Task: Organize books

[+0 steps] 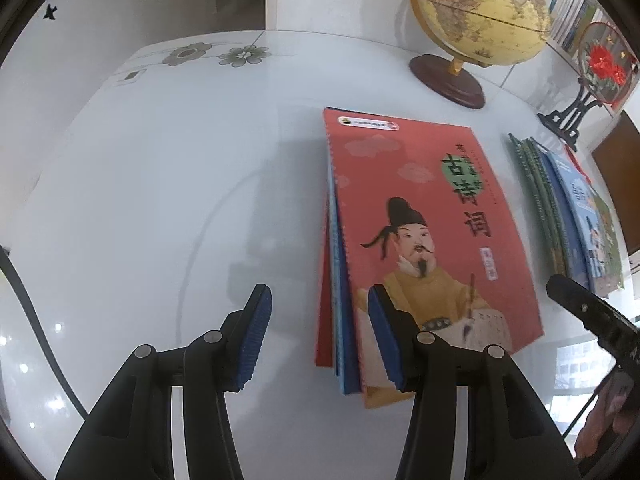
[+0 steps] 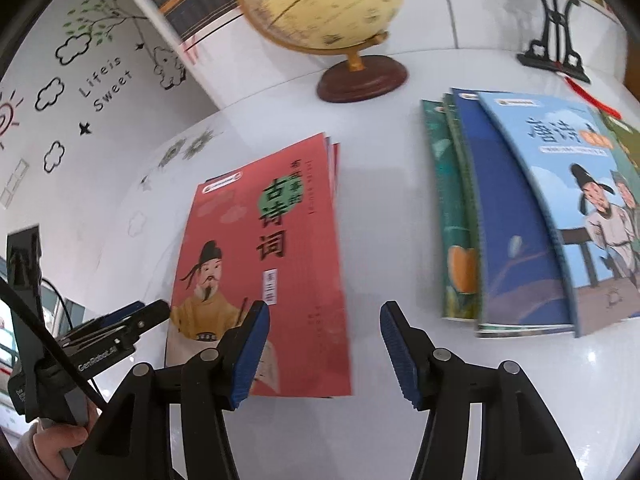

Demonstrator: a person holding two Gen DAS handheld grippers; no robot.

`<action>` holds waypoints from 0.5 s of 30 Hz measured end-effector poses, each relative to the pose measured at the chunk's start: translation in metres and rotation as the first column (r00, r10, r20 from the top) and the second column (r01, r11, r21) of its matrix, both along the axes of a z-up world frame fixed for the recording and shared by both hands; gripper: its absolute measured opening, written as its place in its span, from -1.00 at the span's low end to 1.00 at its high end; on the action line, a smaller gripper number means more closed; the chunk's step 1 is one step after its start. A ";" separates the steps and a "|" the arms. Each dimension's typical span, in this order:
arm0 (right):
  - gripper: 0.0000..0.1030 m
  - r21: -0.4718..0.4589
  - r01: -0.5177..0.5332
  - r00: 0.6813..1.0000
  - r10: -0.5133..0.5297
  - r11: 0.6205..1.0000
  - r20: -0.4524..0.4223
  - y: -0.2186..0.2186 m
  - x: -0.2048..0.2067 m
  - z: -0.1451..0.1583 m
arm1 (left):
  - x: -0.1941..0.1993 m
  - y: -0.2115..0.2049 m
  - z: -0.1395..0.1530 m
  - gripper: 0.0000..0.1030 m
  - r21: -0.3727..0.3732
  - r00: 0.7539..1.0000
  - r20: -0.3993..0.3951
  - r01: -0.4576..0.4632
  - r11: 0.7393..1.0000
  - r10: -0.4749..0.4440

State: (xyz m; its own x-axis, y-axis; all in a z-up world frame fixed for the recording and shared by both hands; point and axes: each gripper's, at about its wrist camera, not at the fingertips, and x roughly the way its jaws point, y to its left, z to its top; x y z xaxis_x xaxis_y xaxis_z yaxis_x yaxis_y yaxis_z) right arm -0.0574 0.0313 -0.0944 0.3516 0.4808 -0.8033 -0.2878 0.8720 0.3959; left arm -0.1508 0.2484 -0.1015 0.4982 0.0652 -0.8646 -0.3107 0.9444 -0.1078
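Left gripper (image 1: pixel 316 336) spread wide and empty, hovering at the red book stack's (image 1: pixel 424 240) near left edge, frame centre; right gripper (image 2: pixel 325 350) likewise spread, over the stack's near right corner. Blue-green pile (image 2: pixel 516 216) sits fanned at right, near the globe (image 2: pixel 320 4). Step looks like squaring stacks; next move likely needs jaws nudging the splayed red edges flush.

Red-covered book stack (image 1: pixel 420 216) flat, edges slightly fanned; well apart, blue and green books (image 2: pixel 516 216) overlapping, fanned.
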 end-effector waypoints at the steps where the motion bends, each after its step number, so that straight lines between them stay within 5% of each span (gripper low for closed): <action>1: 0.08 0.002 0.007 1.000 -0.007 1.000 -0.004 -0.005 0.001 0.001 | -0.001 -0.003 0.002 -0.07 -0.002 1.000 0.001 0.003 1.000 -0.003; 4: 0.08 0.021 0.026 1.000 -0.026 0.999 -0.017 -0.022 0.001 0.004 | 0.002 -0.012 0.007 -0.07 -0.006 1.000 -0.009 -0.005 1.000 0.005; 8: 0.08 0.033 0.030 0.999 -0.030 0.999 -0.021 -0.039 0.003 0.008 | 0.010 -0.019 0.018 -0.07 -0.101 0.999 0.013 -0.036 0.994 0.038; 15: 0.08 0.079 0.026 0.998 -0.030 0.997 0.052 -0.087 0.004 0.034 | 0.039 -0.061 0.038 -0.07 -0.160 0.999 0.037 -0.011 0.987 0.017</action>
